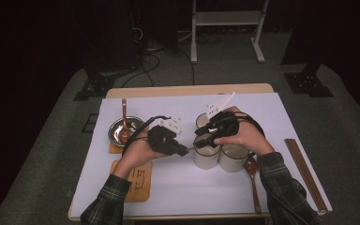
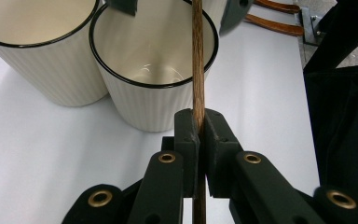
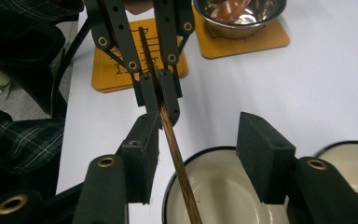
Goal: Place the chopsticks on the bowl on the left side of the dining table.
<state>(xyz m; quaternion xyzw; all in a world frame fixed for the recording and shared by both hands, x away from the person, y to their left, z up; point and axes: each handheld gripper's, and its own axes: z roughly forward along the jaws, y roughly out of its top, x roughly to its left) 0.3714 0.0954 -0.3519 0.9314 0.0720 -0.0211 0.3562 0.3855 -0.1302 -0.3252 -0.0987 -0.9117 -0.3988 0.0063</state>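
My left gripper [image 2: 199, 126] is shut on a thin brown wooden chopstick [image 2: 198, 56]. The stick's far end reaches over the rim of a white ribbed cup [image 2: 154, 93] with a black rim. In the right gripper view the same chopstick [image 3: 179, 163] runs between the pads of my right gripper [image 3: 200, 149], which stands open above the cup [image 3: 214, 191]; the stick lies near the left pad. The left gripper [image 3: 158, 100] faces it. In the high view the left gripper [image 1: 185, 151] and the right gripper [image 1: 204, 136] meet over the left front cup [image 1: 206, 157].
Two more white cups [image 1: 233, 158] [image 1: 200, 121] stand beside it. A steel bowl [image 1: 124, 130] with a brown spoon sits on a coaster at the left; a bare coaster [image 1: 138, 180] lies nearer. A wooden spoon [image 1: 252, 171] and chopsticks [image 1: 304, 173] lie at the right.
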